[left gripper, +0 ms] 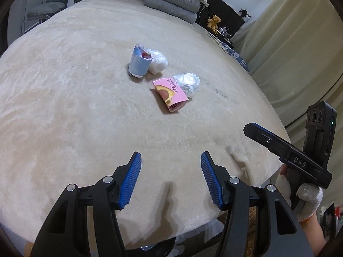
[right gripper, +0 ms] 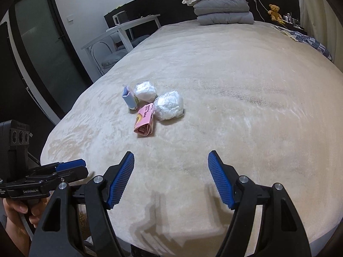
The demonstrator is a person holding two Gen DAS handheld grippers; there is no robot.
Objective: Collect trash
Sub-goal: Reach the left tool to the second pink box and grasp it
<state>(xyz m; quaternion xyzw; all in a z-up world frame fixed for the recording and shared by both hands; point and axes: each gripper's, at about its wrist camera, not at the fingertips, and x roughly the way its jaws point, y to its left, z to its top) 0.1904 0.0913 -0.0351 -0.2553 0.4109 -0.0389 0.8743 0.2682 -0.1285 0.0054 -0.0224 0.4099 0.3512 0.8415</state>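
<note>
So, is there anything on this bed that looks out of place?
Yes. Four pieces of litter lie together mid-bed on the beige blanket: a blue carton, a flattened pink carton, and two crumpled white plastic wads. The folded bedding at the head looks tidy.

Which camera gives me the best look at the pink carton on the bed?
The left wrist view: the pink carton lies with its printed face toward that camera, unobstructed. The right wrist view shows the same carton narrower and foreshortened, with less of its printed face.
</note>
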